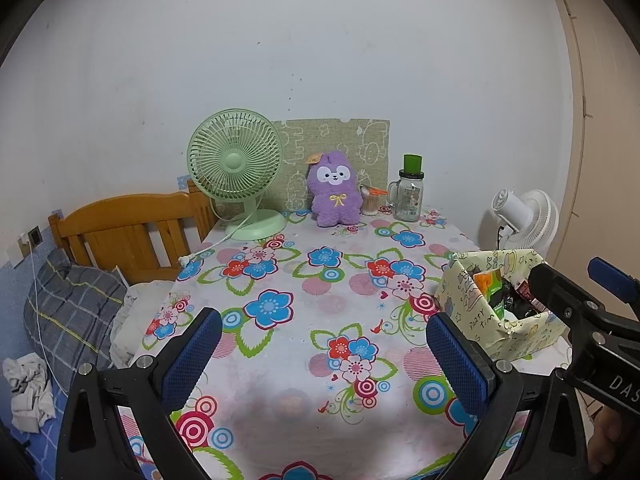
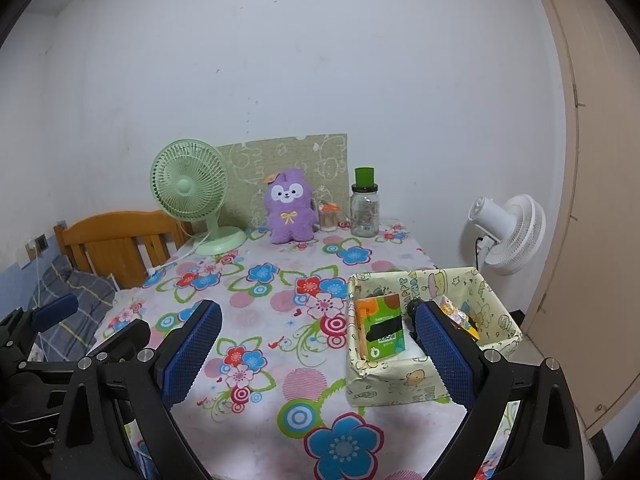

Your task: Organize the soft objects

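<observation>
Against the worktop's far edge, the purple plush toy sits upright between the green fan and the glass jar. Left claw and right claw both hover released, empty, over the near edge. Whether the toy was tidied there or awaits moving cannot be told.

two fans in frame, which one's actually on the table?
The green fan, standing at the table's far left corner beside the purple plush toy. The white fan stands off the table's right side, near the door, facing away.
</observation>
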